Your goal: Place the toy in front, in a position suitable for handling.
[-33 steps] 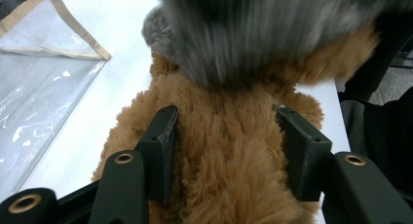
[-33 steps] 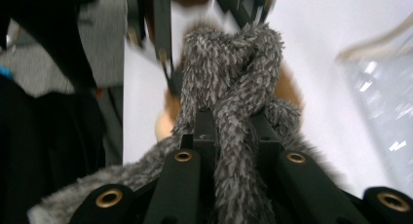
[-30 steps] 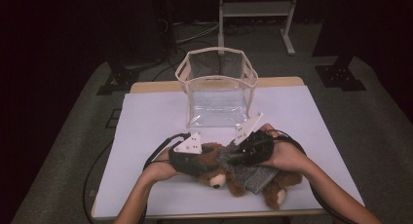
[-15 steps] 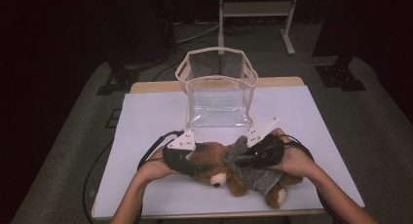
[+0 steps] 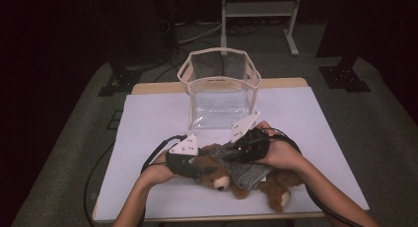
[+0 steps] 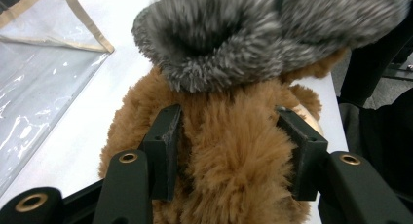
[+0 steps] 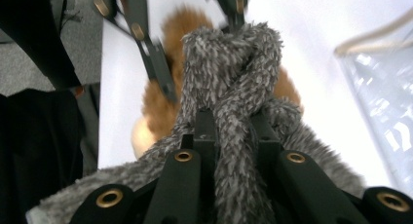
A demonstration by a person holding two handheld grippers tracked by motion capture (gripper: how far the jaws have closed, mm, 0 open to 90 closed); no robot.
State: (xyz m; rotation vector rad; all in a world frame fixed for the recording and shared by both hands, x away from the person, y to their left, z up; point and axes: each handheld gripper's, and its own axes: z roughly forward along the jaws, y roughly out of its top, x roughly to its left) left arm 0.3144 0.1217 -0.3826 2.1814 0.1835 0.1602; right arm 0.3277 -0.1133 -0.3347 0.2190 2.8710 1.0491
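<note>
A brown teddy bear [image 5: 220,178] lies on the white table [image 5: 148,123] near the front edge, with a grey fuzzy scarf [image 5: 249,173] around it. My left gripper [image 5: 199,168] comes at the bear from the left. In the left gripper view both jaws of that gripper [image 6: 234,146] press into the bear's brown fur [image 6: 234,156], just below the scarf [image 6: 229,34]. My right gripper [image 5: 230,155] sits above the bear. In the right gripper view this gripper [image 7: 233,131] is shut on a knotted strand of the scarf [image 7: 229,63], and the bear [image 7: 163,104] lies beyond.
A clear soft-walled bin with a beige rim [image 5: 219,56] stands open-topped at the back middle of the table. Cables [image 5: 157,150] trail from both grippers across the table. Dark stands and a white frame [image 5: 256,10] are on the floor behind.
Both hands shifted slightly. The right gripper, with the scarf in it, tipped and drew back a little to the left. The bear stays in the same place.
</note>
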